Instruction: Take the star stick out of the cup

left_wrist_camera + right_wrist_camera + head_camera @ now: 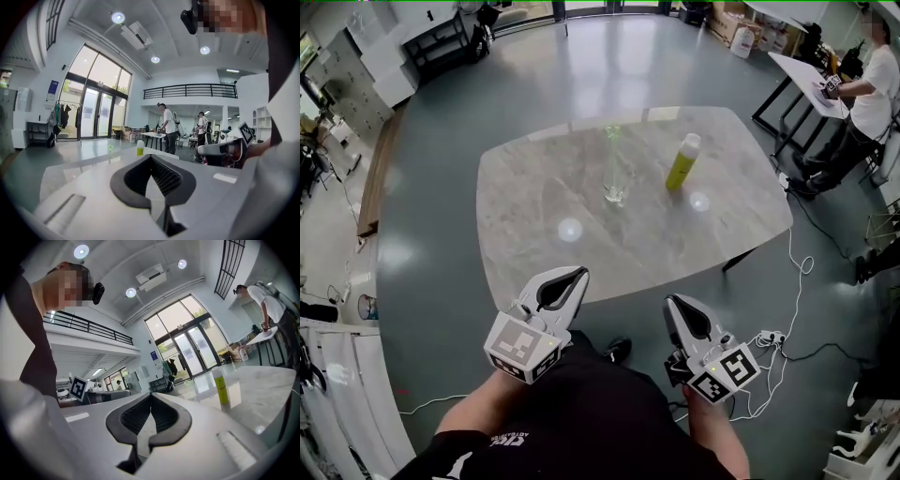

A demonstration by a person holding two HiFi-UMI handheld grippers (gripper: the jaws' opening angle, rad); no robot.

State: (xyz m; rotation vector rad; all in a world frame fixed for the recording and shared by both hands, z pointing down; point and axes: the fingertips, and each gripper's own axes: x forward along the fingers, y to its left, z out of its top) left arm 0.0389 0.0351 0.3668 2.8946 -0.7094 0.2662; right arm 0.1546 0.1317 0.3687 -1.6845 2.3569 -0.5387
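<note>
A clear glass cup [615, 185] stands upright near the middle of the marble table [544, 216]. A thin green star stick [612, 141] rises out of it. In the left gripper view the stick [110, 147] is a small green speck far off on the tabletop. My left gripper [575, 276] hovers at the table's near edge, jaws shut and empty [151, 157]. My right gripper [672, 302] is held just off the near edge, its jaws also shut with nothing in them [151, 395]. Both are well short of the cup.
A yellow-green bottle [682, 161] stands to the right of the cup [139, 148] [221, 387]. A person [873, 86] works at a white table far right. Cables [789, 309] lie on the floor beside the table's right corner.
</note>
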